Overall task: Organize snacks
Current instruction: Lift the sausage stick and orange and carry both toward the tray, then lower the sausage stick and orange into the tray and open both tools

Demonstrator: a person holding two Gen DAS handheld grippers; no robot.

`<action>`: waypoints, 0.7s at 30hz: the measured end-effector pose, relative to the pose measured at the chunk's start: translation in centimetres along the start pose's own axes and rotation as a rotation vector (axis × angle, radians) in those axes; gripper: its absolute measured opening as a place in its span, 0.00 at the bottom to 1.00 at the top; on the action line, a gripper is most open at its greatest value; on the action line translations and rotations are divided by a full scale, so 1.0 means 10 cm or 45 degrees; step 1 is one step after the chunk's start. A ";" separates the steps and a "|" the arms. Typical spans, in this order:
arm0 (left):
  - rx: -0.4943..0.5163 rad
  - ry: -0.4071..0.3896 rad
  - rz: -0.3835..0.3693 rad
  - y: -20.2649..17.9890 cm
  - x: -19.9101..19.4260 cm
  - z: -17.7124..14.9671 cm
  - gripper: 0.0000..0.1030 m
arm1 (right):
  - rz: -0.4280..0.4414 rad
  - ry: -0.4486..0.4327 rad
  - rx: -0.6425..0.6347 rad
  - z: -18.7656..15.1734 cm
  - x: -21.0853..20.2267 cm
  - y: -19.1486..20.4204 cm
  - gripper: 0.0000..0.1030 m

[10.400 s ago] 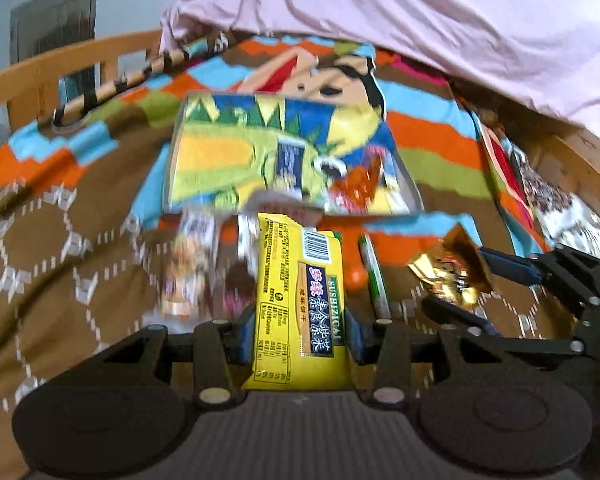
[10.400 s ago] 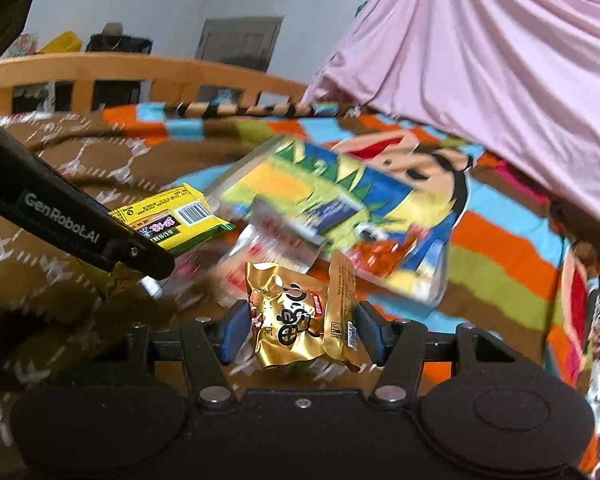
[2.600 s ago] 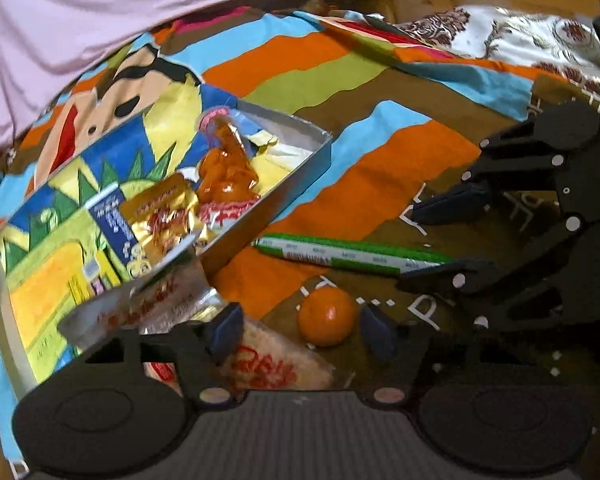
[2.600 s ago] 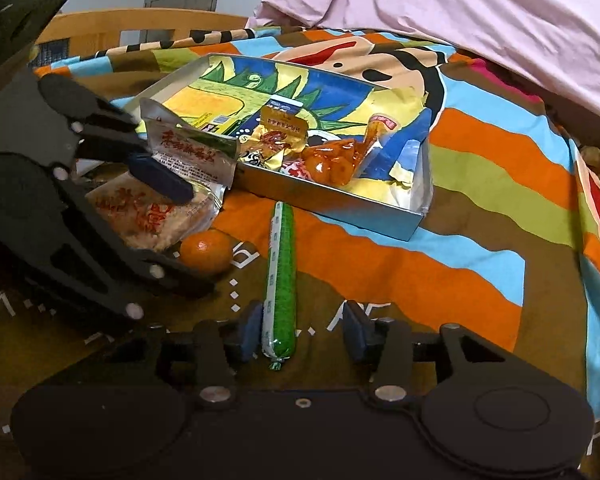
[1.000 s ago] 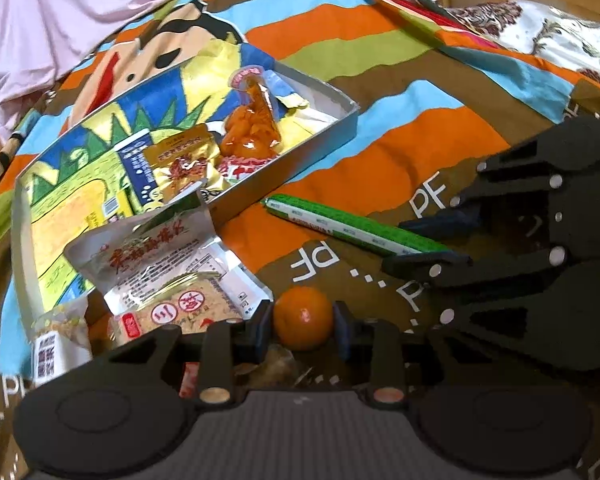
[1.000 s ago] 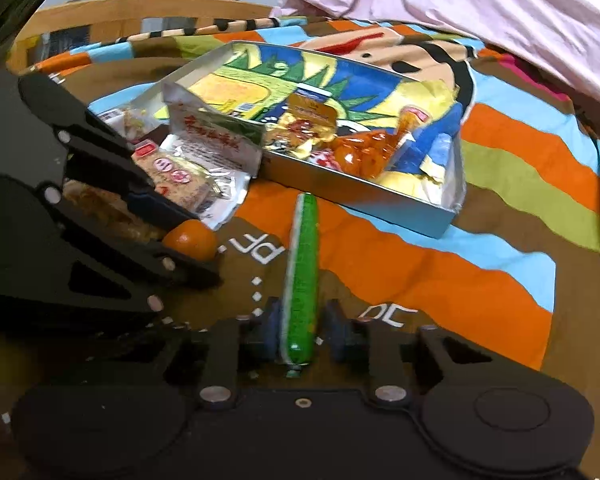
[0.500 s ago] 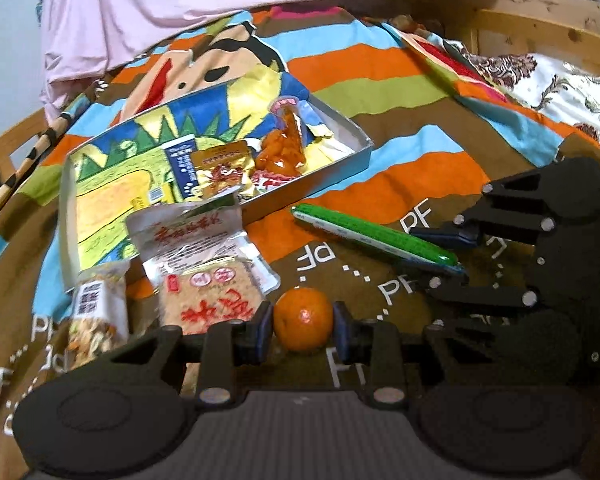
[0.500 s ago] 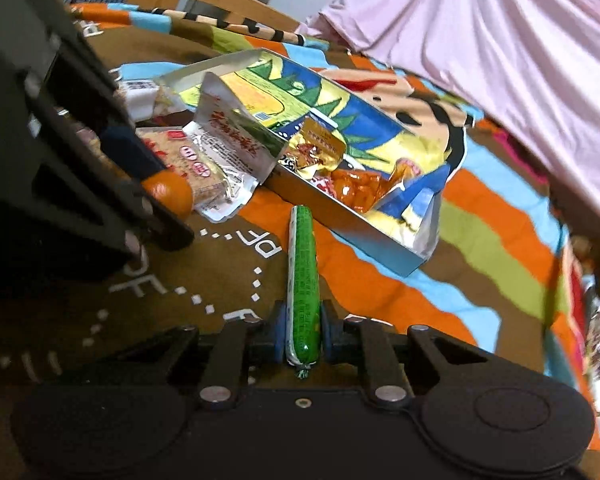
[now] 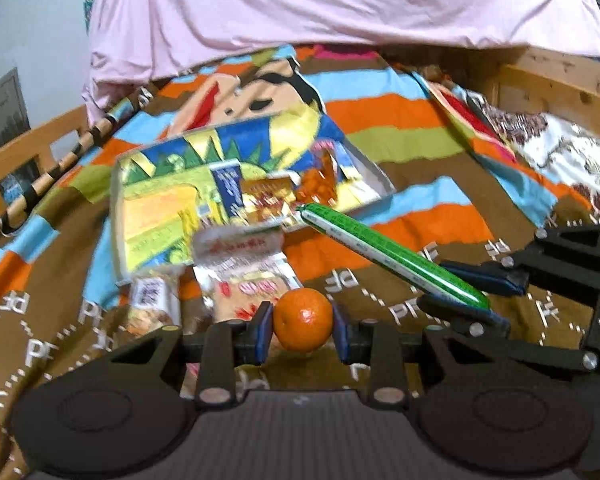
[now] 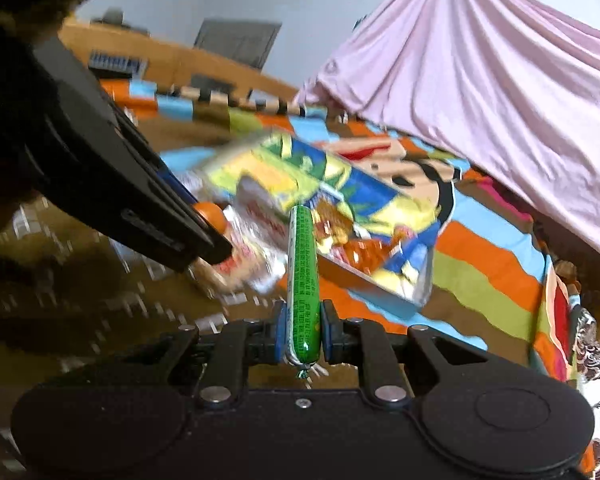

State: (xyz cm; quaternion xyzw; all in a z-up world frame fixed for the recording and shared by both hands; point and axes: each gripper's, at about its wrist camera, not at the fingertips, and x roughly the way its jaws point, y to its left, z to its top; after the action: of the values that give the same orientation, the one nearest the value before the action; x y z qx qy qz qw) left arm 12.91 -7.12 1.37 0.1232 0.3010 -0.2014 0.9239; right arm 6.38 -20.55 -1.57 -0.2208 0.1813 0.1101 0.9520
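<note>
My left gripper (image 9: 302, 326) is shut on a small orange (image 9: 303, 319), held clear of the blanket. My right gripper (image 10: 303, 330) is shut on the near end of a long green sausage stick (image 10: 302, 276), which points out towards the tray. In the left wrist view the same green stick (image 9: 384, 252) juts from the right gripper (image 9: 466, 294) at the right. The shallow tray (image 9: 118, 236) with a dinosaur print lies beyond, holding several snack packets (image 9: 268, 196). In the right wrist view the left gripper's orange (image 10: 212, 214) shows at the left.
Two wrapped biscuit packs (image 9: 240, 256) and a small packet (image 9: 150, 304) lie on the striped blanket (image 9: 400, 108) just in front of the tray. A pink sheet (image 9: 300, 12) hangs behind. Wooden bed rails (image 9: 32, 152) run along the left and the far right.
Both grippers have lifted with their loads, the orange and the green stick, off the blanket and swung towards the tray. Both views have tipped upward, showing more of the pink sheet.
</note>
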 end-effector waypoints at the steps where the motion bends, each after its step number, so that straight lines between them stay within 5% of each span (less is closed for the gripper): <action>1: -0.007 -0.014 0.009 0.03 -0.02 0.03 0.33 | -0.003 -0.022 -0.006 0.03 -0.01 0.01 0.18; 9: -0.075 -0.134 0.095 0.44 0.01 0.37 0.33 | -0.004 -0.124 -0.009 0.30 0.20 -0.07 0.18; 21: -0.193 -0.195 0.247 1.20 0.57 0.75 0.33 | 0.012 -0.265 0.032 0.84 1.27 -0.26 0.18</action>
State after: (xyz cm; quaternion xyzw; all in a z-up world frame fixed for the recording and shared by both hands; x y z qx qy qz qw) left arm 26.30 -0.74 5.16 0.0659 0.2307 -0.0968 0.9660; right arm 21.14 -17.28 1.49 -0.1954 0.0837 0.1345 0.9678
